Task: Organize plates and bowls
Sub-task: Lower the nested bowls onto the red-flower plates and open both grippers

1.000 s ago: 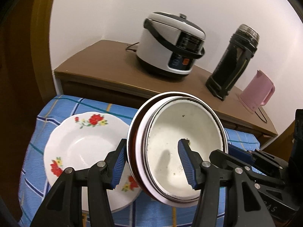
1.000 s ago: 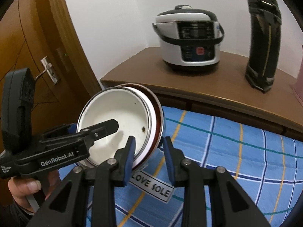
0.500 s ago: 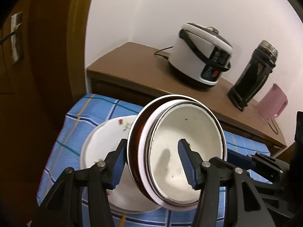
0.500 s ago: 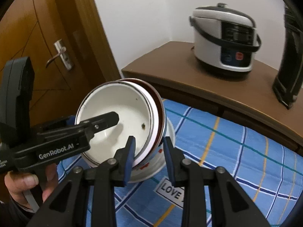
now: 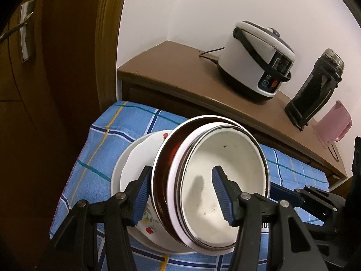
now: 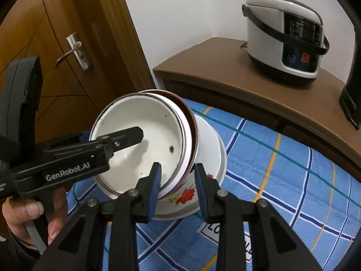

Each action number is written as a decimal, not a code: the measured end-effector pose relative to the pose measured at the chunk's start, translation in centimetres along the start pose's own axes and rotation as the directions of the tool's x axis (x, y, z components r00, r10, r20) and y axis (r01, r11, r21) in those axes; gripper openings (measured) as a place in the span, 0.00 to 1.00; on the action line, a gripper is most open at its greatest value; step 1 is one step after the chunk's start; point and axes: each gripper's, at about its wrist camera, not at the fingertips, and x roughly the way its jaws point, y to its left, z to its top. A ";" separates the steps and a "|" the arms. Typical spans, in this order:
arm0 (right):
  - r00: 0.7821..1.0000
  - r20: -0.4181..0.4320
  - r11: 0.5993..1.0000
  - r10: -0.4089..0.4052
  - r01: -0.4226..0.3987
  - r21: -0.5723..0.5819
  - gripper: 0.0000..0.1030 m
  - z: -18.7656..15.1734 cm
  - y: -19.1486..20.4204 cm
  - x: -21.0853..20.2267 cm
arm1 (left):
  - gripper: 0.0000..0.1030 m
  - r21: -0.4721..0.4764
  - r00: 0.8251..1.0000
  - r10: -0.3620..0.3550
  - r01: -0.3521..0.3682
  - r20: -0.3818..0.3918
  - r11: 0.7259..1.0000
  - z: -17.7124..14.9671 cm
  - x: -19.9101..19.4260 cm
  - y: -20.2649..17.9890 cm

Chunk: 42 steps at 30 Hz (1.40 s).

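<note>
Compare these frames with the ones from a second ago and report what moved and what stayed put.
The nested bowls, gripped on opposite rims by the left gripper and right gripper, have travelled over the floral plate, which they now largely cover. Nothing was grasped or released. Both grips are unchanged, and the plate stays on the checked cloth.

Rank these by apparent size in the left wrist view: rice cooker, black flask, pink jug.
1. Rice cooker
2. Black flask
3. Pink jug, partly cut off at the edge, so this one is less sure.

Most of the flowered plate [image 5: 135, 162] behind the tilted bowls [image 5: 216, 180]; black flask [image 6: 354, 79] cut off at right.
</note>
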 end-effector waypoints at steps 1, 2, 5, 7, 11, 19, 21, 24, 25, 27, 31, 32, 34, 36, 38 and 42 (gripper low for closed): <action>1.000 -0.001 1.000 0.001 -0.001 0.002 0.30 0.0 0.0 0.1 | 0.55 -0.001 1.000 0.000 0.000 -0.003 1.000 -0.1 0.1 0.0; 1.000 -0.001 1.000 0.000 0.000 0.002 0.30 0.1 0.0 0.2 | 0.55 -0.001 1.000 0.001 -0.001 -0.005 1.000 -0.1 0.2 0.1; 1.000 -0.006 1.000 0.002 -0.002 0.002 0.30 0.1 0.0 0.3 | 0.55 0.001 1.000 0.004 -0.004 -0.012 1.000 -0.2 0.4 0.1; 1.000 -0.009 1.000 0.005 -0.005 0.000 0.30 0.1 0.0 0.4 | 0.55 0.002 1.000 0.010 -0.010 -0.017 1.000 -0.2 0.5 0.1; 1.000 -0.016 1.000 0.010 -0.010 -0.011 0.30 0.2 0.2 0.5 | 0.55 0.006 0.999 0.023 -0.023 -0.029 1.000 -0.2 0.6 0.1; 1.000 -0.018 1.000 0.012 -0.012 -0.010 0.30 0.3 0.1 0.6 | 0.55 -0.004 0.997 0.010 -0.010 -0.078 1.000 -0.6 1.5 0.6; 1.000 -0.015 1.000 0.011 -0.011 -0.011 0.30 0.3 0.1 0.6 | 0.55 -0.003 0.997 0.012 -0.012 -0.083 1.000 -0.7 1.6 0.5; 1.000 -0.009 1.000 0.012 -0.012 -0.011 0.30 0.4 0.1 0.5 | 0.55 -0.005 0.996 0.012 -0.013 -0.092 1.000 -0.7 1.8 0.5; 1.000 -0.007 1.000 0.013 -0.013 -0.009 0.30 0.4 0.1 0.5 | 0.55 -0.005 0.995 0.012 -0.013 -0.095 1.000 -0.7 1.9 0.5; 1.000 -0.004 1.000 0.014 -0.014 -0.010 0.30 0.4 0.1 0.5 | 0.55 -0.005 0.995 0.013 -0.014 -0.102 1.000 -0.8 2.0 0.6; 1.000 -0.008 1.000 0.019 -0.019 -0.007 0.30 0.2 0.0 0.6 | 0.55 -0.011 0.994 0.012 -0.013 -0.112 1.000 -0.8 2.2 0.8; 1.000 -0.009 1.000 0.020 -0.020 -0.006 0.30 0.2 -0.1 0.6 | 0.55 -0.011 0.994 0.013 -0.014 -0.112 1.000 -0.8 2.2 0.8; 1.000 -0.012 1.000 0.021 -0.021 -0.003 0.30 0.1 -0.1 0.7 | 0.55 -0.008 0.993 0.016 -0.017 -0.114 1.000 -0.8 2.3 0.8; 1.000 -0.013 1.000 0.023 -0.023 0.002 0.30 0.2 -0.2 0.8 | 0.55 -0.005 0.993 0.017 -0.018 -0.115 1.000 -0.7 2.3 0.7; 1.000 -0.015 1.000 0.024 -0.024 0.003 0.30 0.2 -0.2 0.8 | 0.55 -0.001 0.993 0.019 -0.019 -0.116 1.000 -0.7 2.4 0.7; 0.999 -0.017 1.000 0.028 -0.027 0.006 0.30 0.3 -0.3 0.8 | 0.55 0.012 0.993 0.026 -0.025 -0.119 1.000 -0.7 2.5 0.6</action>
